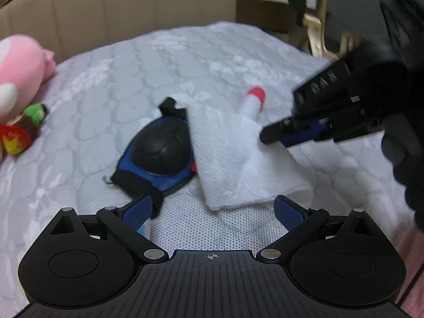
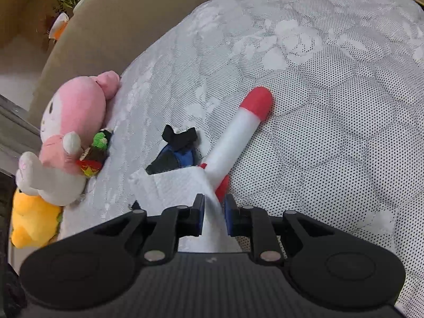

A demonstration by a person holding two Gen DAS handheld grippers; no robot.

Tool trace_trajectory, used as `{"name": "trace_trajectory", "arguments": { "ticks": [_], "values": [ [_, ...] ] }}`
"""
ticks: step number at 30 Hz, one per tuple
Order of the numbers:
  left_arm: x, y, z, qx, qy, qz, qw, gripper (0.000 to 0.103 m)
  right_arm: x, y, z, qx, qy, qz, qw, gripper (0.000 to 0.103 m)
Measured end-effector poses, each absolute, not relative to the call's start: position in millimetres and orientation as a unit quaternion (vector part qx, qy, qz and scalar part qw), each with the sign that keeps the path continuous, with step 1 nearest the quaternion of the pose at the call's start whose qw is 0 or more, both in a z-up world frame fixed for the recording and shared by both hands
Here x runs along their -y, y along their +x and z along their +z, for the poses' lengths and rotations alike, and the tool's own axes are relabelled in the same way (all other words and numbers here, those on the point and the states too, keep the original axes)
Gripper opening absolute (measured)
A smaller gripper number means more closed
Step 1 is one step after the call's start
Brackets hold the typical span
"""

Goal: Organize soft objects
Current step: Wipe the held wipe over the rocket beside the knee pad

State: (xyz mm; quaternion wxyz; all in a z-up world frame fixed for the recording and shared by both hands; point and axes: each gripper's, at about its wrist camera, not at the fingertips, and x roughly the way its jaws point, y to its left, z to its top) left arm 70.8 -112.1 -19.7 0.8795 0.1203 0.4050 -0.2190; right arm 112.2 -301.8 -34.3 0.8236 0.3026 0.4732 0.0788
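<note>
Right gripper is clamped on the near corner of the white paper towel, pads pinching the sheet between them. The left gripper hangs with its fingers wide apart and nothing in them, just near of the towel's front edge.

The towel lies on the bed, draped partly over a blue-and-black knee pad on its left and over the lower end of a white foam rocket with a red tip. A pink plush, a small green-topped toy and a yellow plush are bunched at the far left edge of the bed.

What could go wrong: it's only a corner pinch on thin paper, so a quick pull could tear it or slip it free. Dragging the sheet could also roll the rocket or tug the knee pad along, since I think the towel rests on both, though the left view is blurry there.

Room-wise, the right and far side of the bed is open, so that's the easy way to move. The left is crowded, and the two grippers sit close to each other.
</note>
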Motion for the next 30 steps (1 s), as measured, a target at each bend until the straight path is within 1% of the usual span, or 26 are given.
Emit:
{"name": "trace_trajectory", "arguments": {
  "ticks": [2,5,6,7,8,9,13,14,15,16,17,18,20,24,26,28,30],
  "values": [
    [119.4,71.9,-22.2,-0.402,0.135,-0.220,0.878,0.101,299.3,113.9,-35.8,-0.477,0.297,0.077,0.824,0.019],
    [121.6,75.7,-23.7,-0.410,0.130,-0.223,0.875,0.101,300.8,108.7,-26.4,-0.456,0.301,0.087,0.833,0.019],
    [121.0,76.2,-23.3,-0.413,0.127,-0.225,0.874,0.101,299.6,107.0,-22.4,-0.450,0.290,0.086,0.840,0.025],
    [120.4,76.6,-22.8,-0.414,0.125,-0.226,0.873,0.101,296.3,105.5,-19.2,-0.448,0.273,0.087,0.847,0.036],
    [119.6,76.7,-22.2,-0.415,0.124,-0.229,0.872,0.101,290.8,104.1,-17.0,-0.451,0.253,0.090,0.851,0.062],
    [118.8,76.8,-21.4,-0.416,0.123,-0.232,0.871,0.101,284.0,102.9,-16.1,-0.456,0.236,0.097,0.853,0.071],
    [113.7,73.9,-20.6,-0.420,0.117,-0.238,0.868,0.101,245.4,109.3,-19.1,-0.480,0.131,0.117,0.859,0.070],
    [111.3,71.9,-20.4,-0.421,0.118,-0.239,0.867,0.101,235.8,111.5,-22.8,-0.487,0.104,0.117,0.859,0.067],
    [108.8,69.7,-20.1,-0.422,0.119,-0.239,0.866,0.101,226.4,113.5,-26.8,-0.494,0.078,0.117,0.858,0.056],
    [106.3,67.6,-19.9,-0.424,0.120,-0.239,0.866,0.101,219.0,114.1,-30.5,-0.500,0.056,0.117,0.856,0.046],
    [103.8,65.4,-19.7,-0.425,0.121,-0.239,0.865,0.101,214.0,112.6,-33.3,-0.504,0.039,0.117,0.855,0.029],
    [100.8,64.0,-19.3,-0.428,0.119,-0.238,0.864,0.101,213.7,109.7,-32.1,-0.503,0.037,0.120,0.855,0.020],
    [94.2,61.1,-19.0,-0.437,0.112,-0.237,0.861,0.101,218.8,103.3,-24.5,-0.500,0.058,0.134,0.854,0.010],
    [88.2,59.6,-20.2,-0.453,0.102,-0.240,0.852,0.101,254.9,102.2,9.7,-0.461,0.205,0.166,0.847,0.010],
    [89.8,60.7,-20.8,-0.458,0.101,-0.242,0.849,0.101,270.5,117.4,18.8,-0.444,0.248,0.163,0.845,0.011],
    [92.9,61.5,-20.3,-0.459,0.100,-0.247,0.848,0.101,278.3,140.0,14.2,-0.441,0.243,0.138,0.853,0.012],
    [93.4,59.7,-19.5,-0.459,0.100,-0.249,0.847,0.101,281.3,163.2,0.2,-0.457,0.209,0.094,0.860,0.012]
  ]
}}
